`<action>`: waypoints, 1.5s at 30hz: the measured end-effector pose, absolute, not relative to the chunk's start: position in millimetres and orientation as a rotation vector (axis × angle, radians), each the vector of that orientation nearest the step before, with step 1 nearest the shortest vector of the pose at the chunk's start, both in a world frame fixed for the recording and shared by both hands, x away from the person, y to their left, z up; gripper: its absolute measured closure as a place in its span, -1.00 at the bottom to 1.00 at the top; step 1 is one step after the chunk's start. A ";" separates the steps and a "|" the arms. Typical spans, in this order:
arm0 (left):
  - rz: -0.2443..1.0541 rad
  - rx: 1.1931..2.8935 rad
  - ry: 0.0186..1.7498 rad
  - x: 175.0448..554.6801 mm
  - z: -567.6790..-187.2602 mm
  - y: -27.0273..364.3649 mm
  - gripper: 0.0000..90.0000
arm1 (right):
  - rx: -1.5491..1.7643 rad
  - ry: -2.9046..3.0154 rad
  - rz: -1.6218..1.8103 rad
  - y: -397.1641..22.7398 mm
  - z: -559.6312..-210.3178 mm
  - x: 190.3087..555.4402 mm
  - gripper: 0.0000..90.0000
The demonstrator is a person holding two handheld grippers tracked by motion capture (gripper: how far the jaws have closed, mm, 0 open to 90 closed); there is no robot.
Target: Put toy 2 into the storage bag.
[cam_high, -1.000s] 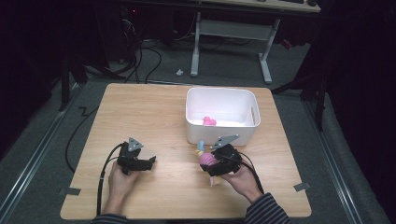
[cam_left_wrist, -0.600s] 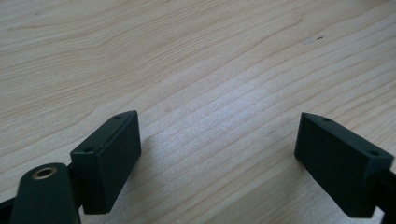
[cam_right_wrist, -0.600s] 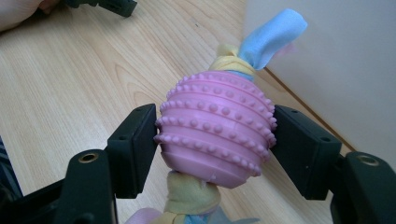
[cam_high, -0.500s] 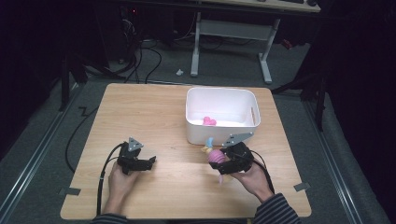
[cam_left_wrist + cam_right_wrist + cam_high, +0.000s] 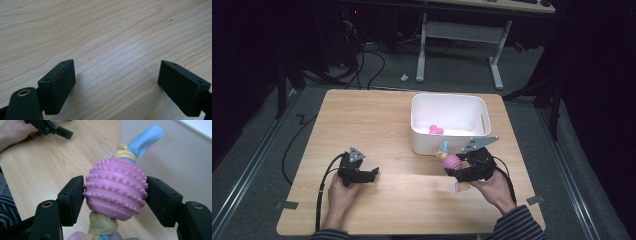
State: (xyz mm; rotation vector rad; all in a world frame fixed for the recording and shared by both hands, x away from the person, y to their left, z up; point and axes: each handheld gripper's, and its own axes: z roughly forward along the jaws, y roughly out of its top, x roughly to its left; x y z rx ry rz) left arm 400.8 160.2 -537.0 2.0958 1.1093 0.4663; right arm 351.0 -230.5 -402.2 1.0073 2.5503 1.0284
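My right gripper [image 5: 455, 167] is shut on a pink studded rubber ball toy [image 5: 115, 188] with knotted yellow, blue and pink cloth strips through it; the toy [image 5: 450, 161] hangs above the table just in front of the white bin [image 5: 449, 104]. Both pads press on the ball's sides. A small pink toy [image 5: 436, 130] lies inside the bin. My left gripper [image 5: 371, 174] rests low on the table at the front left, jaws wide apart over bare wood [image 5: 117, 75] with nothing between them.
The bin's near wall [image 5: 175, 155] stands close ahead of the held toy. The wooden table [image 5: 362, 120] has bare room at the left and centre. A metal desk frame [image 5: 462, 30] and cables lie on the floor beyond the far edge.
My right gripper has lifted the ball toy off the table and carried it up and right, closer to the bin's front wall. The left gripper has stayed still.
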 end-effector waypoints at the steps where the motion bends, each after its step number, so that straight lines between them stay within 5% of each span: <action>1: 0.465 2.094 1.111 400.7 -537.1 160.1 -0.67 | 1.004 2.548 1.029 -231.8 -399.8 351.6 -0.26; 31: 0.465 2.093 1.112 400.6 -537.0 160.3 -0.67 | 1.038 2.410 1.018 -254.4 -331.2 411.5 -0.26; 45: 0.466 2.092 1.113 400.5 -537.0 160.3 -0.66 | 1.087 2.384 0.964 -249.8 -337.8 448.7 -0.26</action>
